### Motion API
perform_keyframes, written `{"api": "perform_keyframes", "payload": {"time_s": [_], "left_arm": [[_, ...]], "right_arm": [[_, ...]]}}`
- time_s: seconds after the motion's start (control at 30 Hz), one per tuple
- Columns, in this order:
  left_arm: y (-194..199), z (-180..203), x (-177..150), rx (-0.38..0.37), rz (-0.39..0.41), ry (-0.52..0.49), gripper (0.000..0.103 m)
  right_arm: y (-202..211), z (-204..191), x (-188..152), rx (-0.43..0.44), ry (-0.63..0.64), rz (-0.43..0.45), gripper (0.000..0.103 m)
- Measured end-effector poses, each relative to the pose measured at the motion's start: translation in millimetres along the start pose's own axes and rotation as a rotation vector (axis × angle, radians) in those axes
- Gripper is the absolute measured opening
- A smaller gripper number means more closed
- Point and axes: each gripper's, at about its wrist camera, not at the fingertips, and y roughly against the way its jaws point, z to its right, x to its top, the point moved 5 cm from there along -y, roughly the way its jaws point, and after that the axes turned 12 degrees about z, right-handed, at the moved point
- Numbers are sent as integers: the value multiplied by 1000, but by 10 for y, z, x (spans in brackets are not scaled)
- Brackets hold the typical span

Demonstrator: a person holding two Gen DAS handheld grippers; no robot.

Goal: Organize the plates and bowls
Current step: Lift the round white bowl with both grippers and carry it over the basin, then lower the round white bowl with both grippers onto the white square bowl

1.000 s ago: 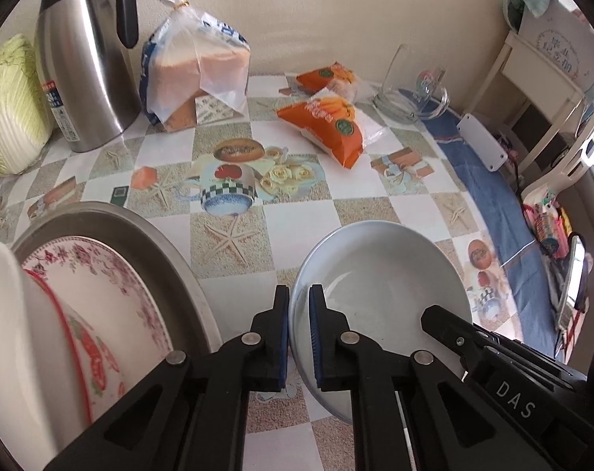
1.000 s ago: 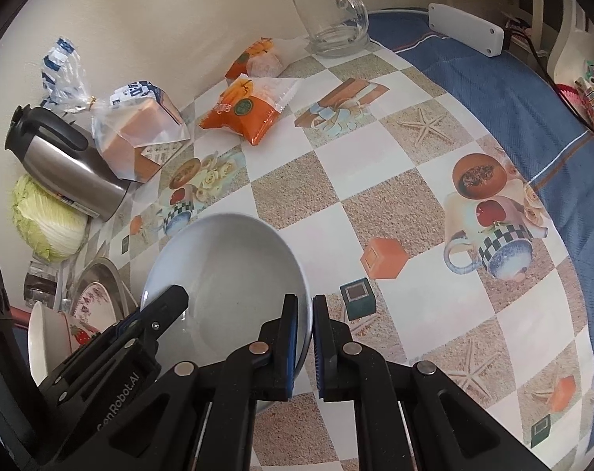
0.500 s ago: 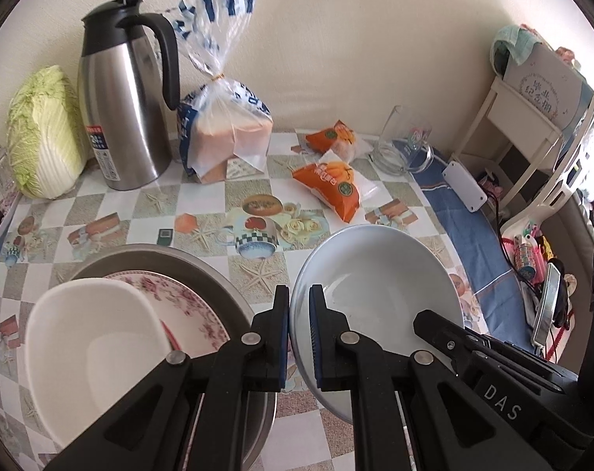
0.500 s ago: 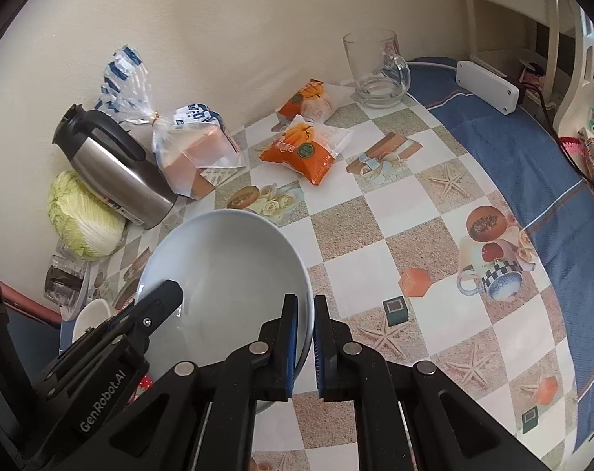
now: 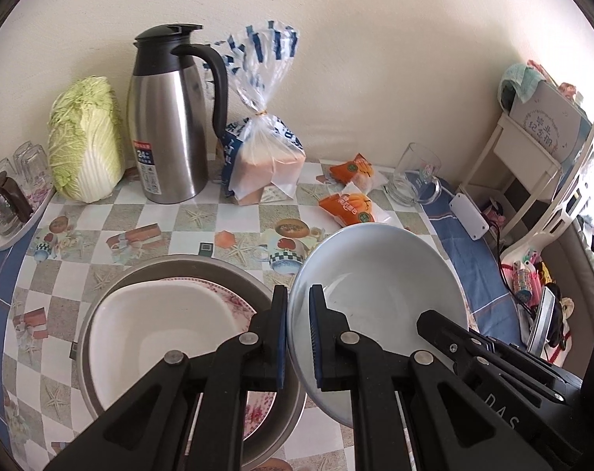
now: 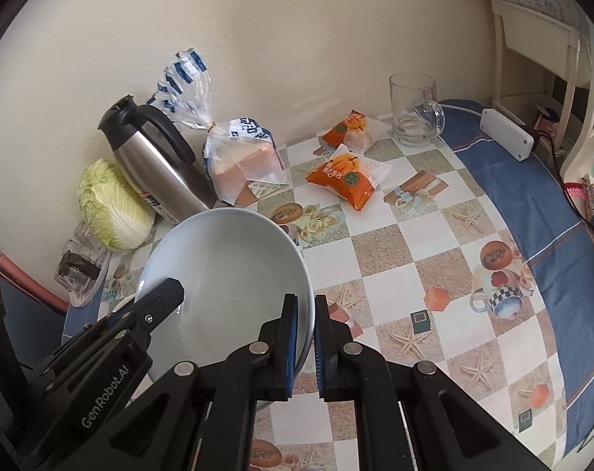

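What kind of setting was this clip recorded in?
Most likely a home dining or kitchen table set against a wall. A printed checkered tablecloth carries everyday food and drinkware: a steel thermos jug, a bagged bread loaf and a napa cabbage. Cluttered household shelving stands beside it.

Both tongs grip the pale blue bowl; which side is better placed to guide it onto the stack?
Left, probably. The left tongs pinch the blue bowl rim right beside the white bowl stacked in the metal basin. The right tongs hold the far rim.
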Motion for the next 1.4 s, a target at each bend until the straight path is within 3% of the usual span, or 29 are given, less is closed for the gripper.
{"api": "perform_keyframes", "payload": {"time_s": [0.83, 1.4], "left_arm": [[454, -1125, -41, 147, 36, 145, 10], [243, -1254, -168, 150, -34, 163, 10]], "right_arm": [[-105, -1146, -308, 162, 124, -44, 9], [-334, -1261, -433, 119, 158, -79, 9]]}}
